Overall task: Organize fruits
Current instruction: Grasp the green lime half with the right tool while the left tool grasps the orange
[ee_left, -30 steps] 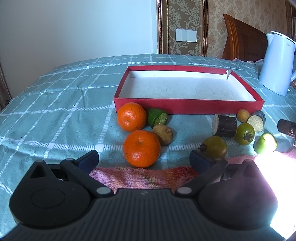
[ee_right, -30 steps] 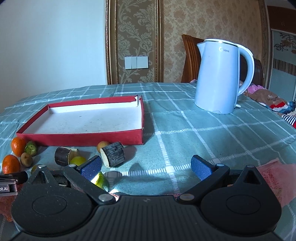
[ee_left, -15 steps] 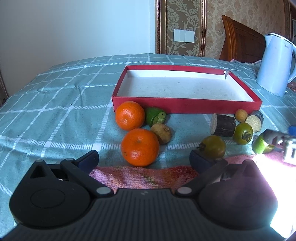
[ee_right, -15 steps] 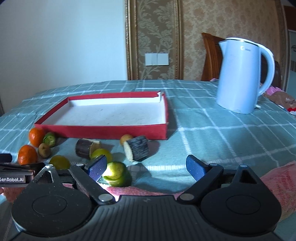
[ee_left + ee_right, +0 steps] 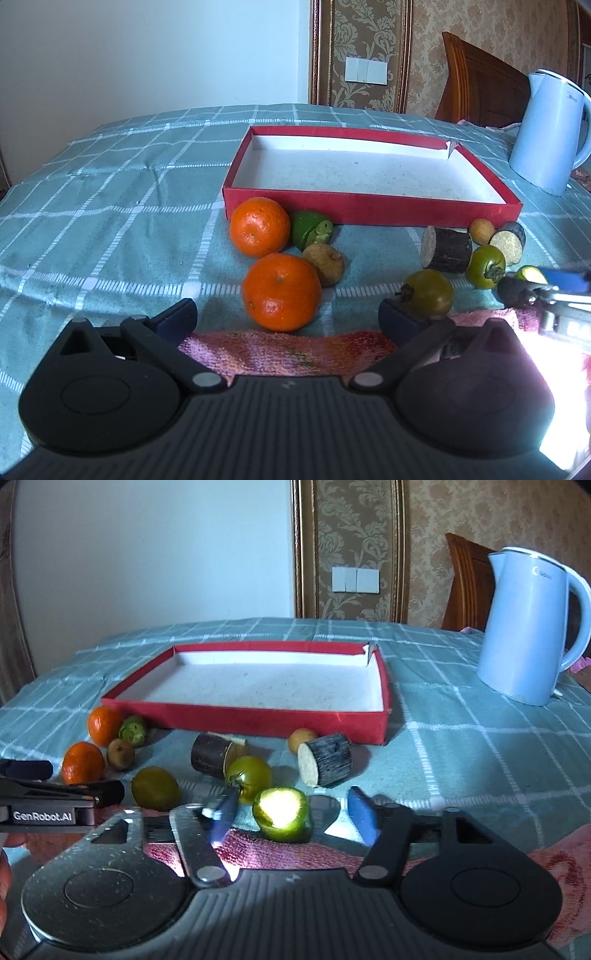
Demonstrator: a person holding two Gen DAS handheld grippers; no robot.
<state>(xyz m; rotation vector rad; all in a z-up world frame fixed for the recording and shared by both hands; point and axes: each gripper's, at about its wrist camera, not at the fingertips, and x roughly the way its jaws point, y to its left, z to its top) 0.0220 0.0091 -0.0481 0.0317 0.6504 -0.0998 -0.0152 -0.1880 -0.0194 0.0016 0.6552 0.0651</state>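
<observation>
Fruit on a checked cloth: a green fruit (image 5: 283, 814) sits dead centre between the blue pads of your right tool (image 5: 291, 814), at the near edge of the counter (image 5: 480, 760) where a pink towel (image 5: 295, 853) begins. Its bright cut or sunlit face looks up toward the camera, and it is roundish with no clear long axis. The right tool's jaws are closing around it, with a gap visible on both sides, so the pads do not yet press.

The red tray (image 5: 243, 718) lies straight ahead and slightly left, empty, beyond two dark stubs of cane (image 5: 327, 758) and a green tomato (image 5: 249, 775). Your right hand is plainly the nearer one to this fruit; from the left wrist view only its tip (image 5: 530, 274) shows at the far right.

Your left tool (image 5: 286, 317) hangs with jaws apart and nothing between them, just short of the nearer orange (image 5: 281, 291).

Compared with a second ago, your right tool has swung left so the fruit, then half hidden by the left pad, now sits centred, and the jaws have narrowed from their widest. Your left tool and the oranges look unchanged.
</observation>
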